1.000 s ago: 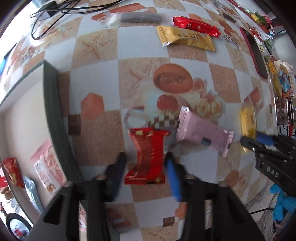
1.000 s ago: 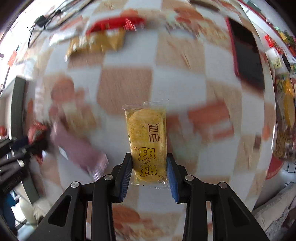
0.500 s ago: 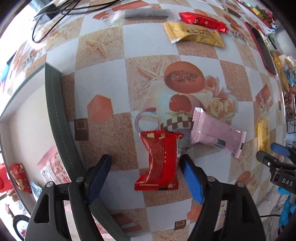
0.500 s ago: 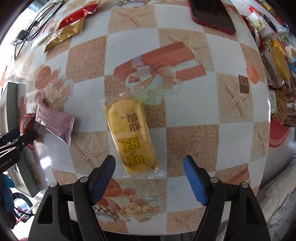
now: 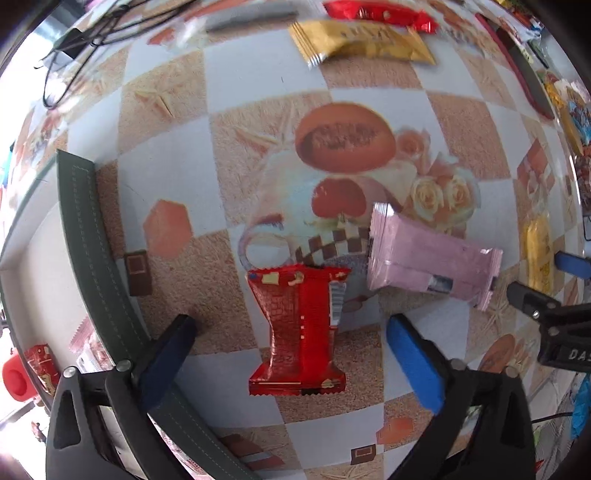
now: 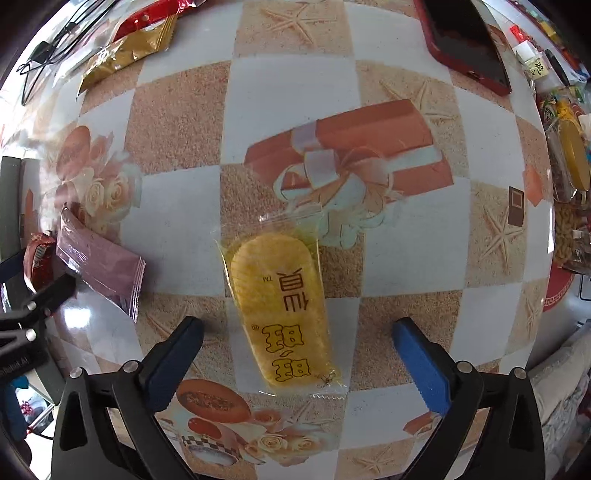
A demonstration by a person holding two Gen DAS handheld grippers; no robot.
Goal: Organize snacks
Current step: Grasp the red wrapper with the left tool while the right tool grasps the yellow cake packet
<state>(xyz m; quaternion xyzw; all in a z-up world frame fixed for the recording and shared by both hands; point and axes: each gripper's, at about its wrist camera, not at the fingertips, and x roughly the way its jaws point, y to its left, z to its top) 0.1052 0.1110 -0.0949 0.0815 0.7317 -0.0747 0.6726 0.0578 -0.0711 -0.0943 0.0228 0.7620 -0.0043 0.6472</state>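
**Snacks laid out on a patterned table**

We see a table (image 6: 288,103) covered in a glossy checked oilcloth, its white and sandy-tan squares printed with starfish, roses, cups and a ribboned gift box. Along its left edge in the left wrist view runs a dark green stitched strip (image 5: 88,236). A red-cased phone (image 6: 465,40) lies flat at the far right, and black cables (image 5: 74,33) curl at the far left corner.

Our left gripper (image 5: 291,354) hangs over the table with its jaws wide apart, and a crinkled red foil packet (image 5: 299,328) lies flat between them, pinched at the waist and touched by neither pad. Just to its right lies a matte pink wrapper (image 5: 432,262), rectangular with crimped ends.

Our right gripper (image 6: 295,354) also has its jaws spread apart. Between them lies a clear packet with a yellow oval rice cracker (image 6: 284,306), slightly tilted, free of both pads.

Farther off, a gold foil bar (image 5: 362,40) and a shiny red bar (image 5: 376,13) lie side by side.
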